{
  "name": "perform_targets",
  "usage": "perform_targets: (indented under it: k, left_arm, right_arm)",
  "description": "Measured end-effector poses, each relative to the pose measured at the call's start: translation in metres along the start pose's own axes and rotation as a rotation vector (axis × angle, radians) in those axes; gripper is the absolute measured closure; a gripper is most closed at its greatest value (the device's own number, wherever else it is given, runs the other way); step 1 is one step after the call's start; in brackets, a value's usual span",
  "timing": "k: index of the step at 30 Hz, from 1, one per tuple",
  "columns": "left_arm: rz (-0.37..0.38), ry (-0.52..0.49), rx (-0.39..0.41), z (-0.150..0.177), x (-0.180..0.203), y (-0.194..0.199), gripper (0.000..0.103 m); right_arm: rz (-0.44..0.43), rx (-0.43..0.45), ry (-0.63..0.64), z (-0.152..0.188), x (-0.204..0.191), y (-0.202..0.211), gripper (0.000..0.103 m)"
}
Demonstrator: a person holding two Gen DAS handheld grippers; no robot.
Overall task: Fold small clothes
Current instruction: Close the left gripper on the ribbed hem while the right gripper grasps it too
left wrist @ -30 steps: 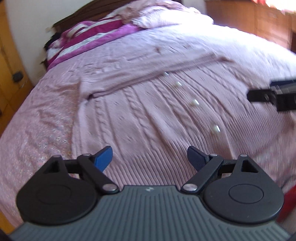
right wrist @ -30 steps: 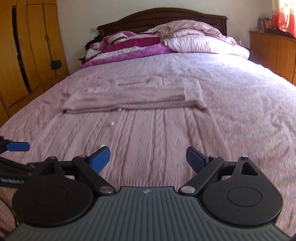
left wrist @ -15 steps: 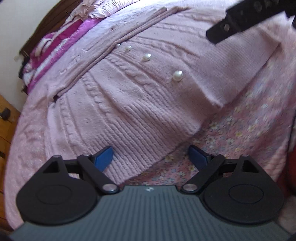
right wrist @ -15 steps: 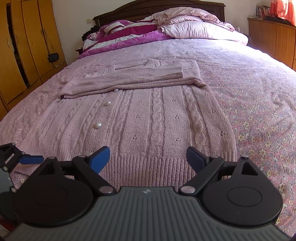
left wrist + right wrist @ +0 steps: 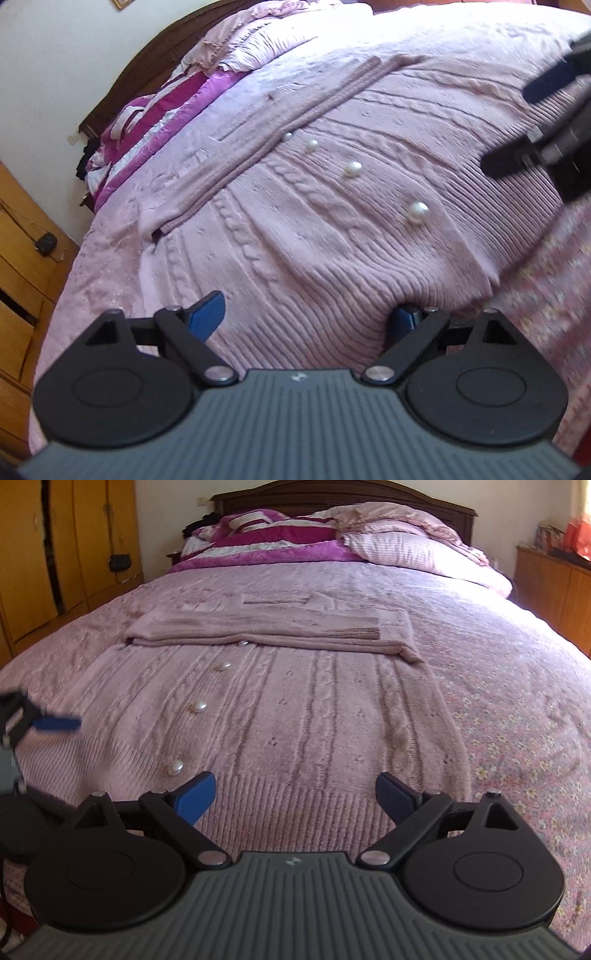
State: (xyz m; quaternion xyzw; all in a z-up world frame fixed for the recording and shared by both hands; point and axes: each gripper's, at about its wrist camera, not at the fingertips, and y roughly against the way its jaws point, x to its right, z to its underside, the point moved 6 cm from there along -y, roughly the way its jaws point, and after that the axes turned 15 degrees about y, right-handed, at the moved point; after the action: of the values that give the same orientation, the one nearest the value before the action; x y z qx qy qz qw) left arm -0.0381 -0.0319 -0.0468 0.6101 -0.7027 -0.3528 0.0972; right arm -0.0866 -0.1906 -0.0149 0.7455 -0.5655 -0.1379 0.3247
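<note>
A pink cable-knit cardigan (image 5: 303, 716) with pearl buttons (image 5: 197, 706) lies flat on the bed, its sleeves folded across the chest (image 5: 258, 631). My left gripper (image 5: 306, 314) is open at the ribbed bottom hem (image 5: 295, 325); its right fingertip (image 5: 402, 319) is tucked under the hem edge, the left fingertip lies on top. My right gripper (image 5: 295, 794) is open just above the hem's right half. The left gripper also shows blurred at the left edge of the right wrist view (image 5: 55, 723), and the right gripper at the right edge of the left wrist view (image 5: 546, 122).
The bed has a pink floral cover (image 5: 517, 709), with pillows and a magenta blanket (image 5: 295, 550) by the dark headboard. Wooden wardrobes (image 5: 55, 554) stand left of the bed; a wooden cabinet (image 5: 554, 587) stands right.
Both grippers have dropped toward the cardigan's bottom hem. The left gripper moved in until its fingers straddle the hem edge. The right one came closer over the hem.
</note>
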Motion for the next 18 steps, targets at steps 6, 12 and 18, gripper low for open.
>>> perform_targets:
  k: [6, 12, 18]
  left_arm:
    - [0.125, 0.067, 0.017, -0.009, -0.003, -0.002, 0.068]
    - [0.170, 0.125, 0.026, -0.020, -0.003, 0.001, 0.091]
    - [0.179, 0.265, 0.045, -0.037, -0.022, 0.005, 0.093]
  right_arm:
    - [-0.035, -0.018, 0.037, 0.003, -0.009, -0.004, 0.005]
    - [-0.068, -0.015, 0.083, 0.001, -0.020, -0.006, 0.004]
    - [-0.107, -0.042, 0.157, 0.000, -0.035, -0.014, 0.002]
